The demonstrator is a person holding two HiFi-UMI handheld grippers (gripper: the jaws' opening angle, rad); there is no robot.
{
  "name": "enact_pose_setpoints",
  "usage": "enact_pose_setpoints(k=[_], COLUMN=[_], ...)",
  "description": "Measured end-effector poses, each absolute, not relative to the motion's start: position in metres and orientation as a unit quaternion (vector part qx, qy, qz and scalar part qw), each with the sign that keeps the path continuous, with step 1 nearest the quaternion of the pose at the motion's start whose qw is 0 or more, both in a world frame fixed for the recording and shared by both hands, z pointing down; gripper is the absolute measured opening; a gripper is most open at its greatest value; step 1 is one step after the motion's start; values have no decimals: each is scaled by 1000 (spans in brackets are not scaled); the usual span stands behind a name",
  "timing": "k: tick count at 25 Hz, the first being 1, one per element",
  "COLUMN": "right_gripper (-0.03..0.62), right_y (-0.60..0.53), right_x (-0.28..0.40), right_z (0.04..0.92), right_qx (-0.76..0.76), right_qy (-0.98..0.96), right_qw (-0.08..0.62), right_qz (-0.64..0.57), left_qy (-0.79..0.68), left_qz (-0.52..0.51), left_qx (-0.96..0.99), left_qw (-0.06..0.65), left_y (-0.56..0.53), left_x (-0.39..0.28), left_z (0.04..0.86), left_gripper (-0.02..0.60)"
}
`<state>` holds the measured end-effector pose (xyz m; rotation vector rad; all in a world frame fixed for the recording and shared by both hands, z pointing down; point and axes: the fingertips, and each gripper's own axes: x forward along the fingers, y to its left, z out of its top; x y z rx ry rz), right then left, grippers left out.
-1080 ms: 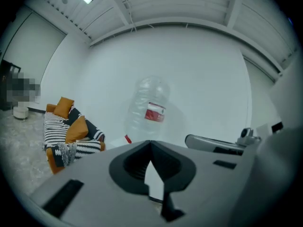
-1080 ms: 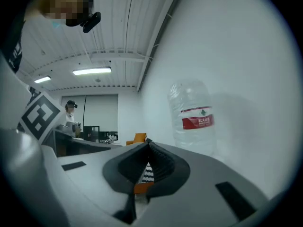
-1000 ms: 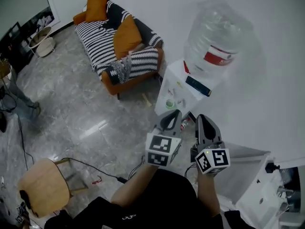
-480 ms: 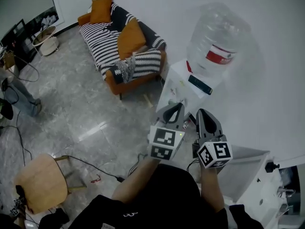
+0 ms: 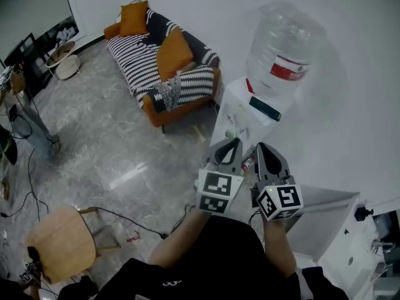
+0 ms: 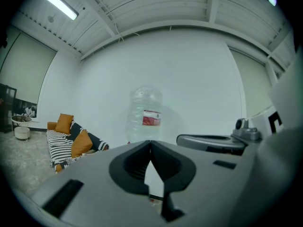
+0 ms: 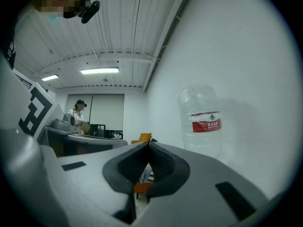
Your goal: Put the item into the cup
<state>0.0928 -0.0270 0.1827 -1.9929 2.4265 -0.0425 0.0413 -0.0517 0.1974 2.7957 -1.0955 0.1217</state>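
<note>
Looking down from the head view, both hands are out in front with the left gripper (image 5: 233, 142) and the right gripper (image 5: 262, 149) side by side, close but not touching. Both aim at the white water dispenser cabinet (image 5: 240, 113) against the far wall.

Left gripper view: the left gripper's (image 6: 150, 142) jaws are pressed together at the tips, with nothing between them. The right gripper view shows the same deal: the right gripper's (image 7: 147, 144) jaws meet at the tips and they're empty too. Each one also catches the other gripper off to its side.

The big clear plastic water bottle with a red label (image 5: 284, 45) sits on top of the dispenser. It shows up straight ahead in the left gripper view (image 6: 146, 111) and to the right in the right gripper view (image 7: 201, 119).

As for the task stuff, there's a small pale round thing (image 5: 229, 132) on the dispenser's front ledge, just beyond the left gripper's tips. It's too tiny for me to say whether that's the cup, and I can't pick out the item anywhere.

Left of the dispenser there's a black-and-white striped sofa with orange cushions (image 5: 159, 64) on the grey marble-look floor (image 5: 106, 142). A round light wooden stool (image 5: 59, 242) sits near left.
</note>
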Motion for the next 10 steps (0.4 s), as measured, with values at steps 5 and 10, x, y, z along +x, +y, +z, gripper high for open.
enact_pose_setpoints(k=[5, 10], right_gripper=[9, 9], right_y=[-24, -27], right_x=[89, 84], right_z=[188, 191], right_qx=[-634, -630], right_qy=[773, 777], right_qw=[-4, -12], right_qz=[-19, -21], left_qy=[-359, -367], left_qz=[44, 44], left_qx=[930, 926], left_qw=[73, 77], left_y=[-47, -50], left_x=[41, 32], left_z=[202, 204], left_gripper=[14, 14])
